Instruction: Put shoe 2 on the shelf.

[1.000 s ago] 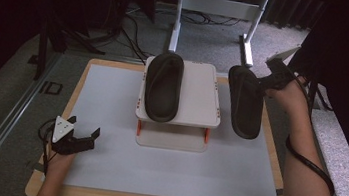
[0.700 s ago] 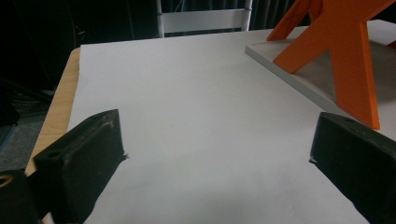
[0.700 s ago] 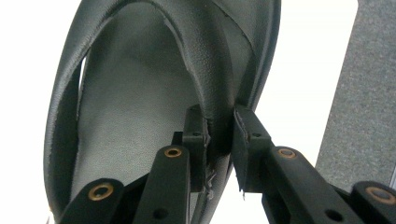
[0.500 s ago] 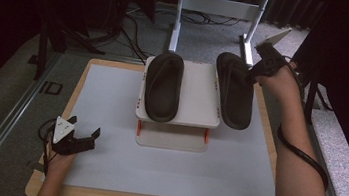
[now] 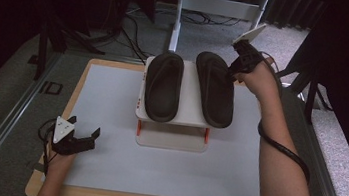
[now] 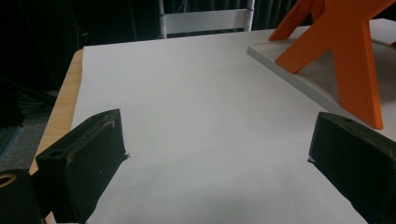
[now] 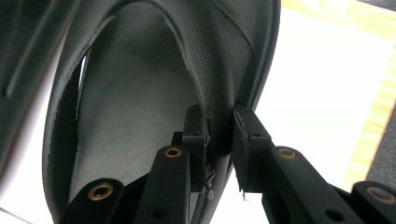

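I'm clamping my right gripper (image 5: pixel 232 71) on the right slipper (image 5: pixel 214 89) strap, slipper lying on the white stand (image 5: pixel 188 112) beside the left slipper (image 5: pixel 163 85); left gripper (image 5: pixel 82 136) resting wide, holding nothing.

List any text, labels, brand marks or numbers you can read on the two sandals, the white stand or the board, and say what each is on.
None can be read.
Right sandal, its edge clamped in the right gripper: plain dark surface, no mark visible.
Left sandal: no mark visible.
White stand: a small reddish spot at its front left corner, too small to read.
Table board and left gripper: no writing visible.
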### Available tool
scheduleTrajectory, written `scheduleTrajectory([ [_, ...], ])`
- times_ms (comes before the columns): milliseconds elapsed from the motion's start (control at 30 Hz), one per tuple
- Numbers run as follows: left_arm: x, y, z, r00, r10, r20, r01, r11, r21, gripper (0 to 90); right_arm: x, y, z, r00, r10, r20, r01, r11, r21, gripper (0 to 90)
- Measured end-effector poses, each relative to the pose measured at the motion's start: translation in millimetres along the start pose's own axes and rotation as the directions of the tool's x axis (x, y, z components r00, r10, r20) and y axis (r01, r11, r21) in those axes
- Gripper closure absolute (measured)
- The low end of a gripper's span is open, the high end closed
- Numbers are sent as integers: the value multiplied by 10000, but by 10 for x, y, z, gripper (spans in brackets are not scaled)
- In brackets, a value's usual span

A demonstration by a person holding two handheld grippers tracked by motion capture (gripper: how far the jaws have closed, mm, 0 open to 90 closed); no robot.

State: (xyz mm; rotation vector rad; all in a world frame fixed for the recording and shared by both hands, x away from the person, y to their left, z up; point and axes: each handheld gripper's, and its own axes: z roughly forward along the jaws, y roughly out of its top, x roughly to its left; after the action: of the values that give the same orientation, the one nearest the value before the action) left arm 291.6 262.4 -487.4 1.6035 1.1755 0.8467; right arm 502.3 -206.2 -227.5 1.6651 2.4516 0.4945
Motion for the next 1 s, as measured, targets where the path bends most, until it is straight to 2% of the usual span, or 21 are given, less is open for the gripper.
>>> scheduleTrajectory([
  [133,5,-1,-3,10000,-35,3,35,10000,-16,26,125,45,76,9999,-151,-35,151,9998,133,768],
  [200,0,-2,-4,10000,-29,-49,29,10000,-42,22,182,62,105,9994,-247,-260,252,9995,178,768],
  [400,0,-1,-3,10000,-26,-57,26,10000,-32,18,339,101,149,9989,-398,-266,403,9990,211,769],
  [533,-1,-1,-3,10000,-22,-19,22,10000,-31,18,347,111,174,9993,-346,-153,350,9990,294,770],
  [667,2,-2,-4,10000,-35,-9,35,10000,-34,18,318,108,164,9994,-255,-246,261,9993,255,769],
  [1000,-1,0,0,10000,0,14,0,10000,4,18,354,134,167,9997,-152,174,148,9997,196,768],
])
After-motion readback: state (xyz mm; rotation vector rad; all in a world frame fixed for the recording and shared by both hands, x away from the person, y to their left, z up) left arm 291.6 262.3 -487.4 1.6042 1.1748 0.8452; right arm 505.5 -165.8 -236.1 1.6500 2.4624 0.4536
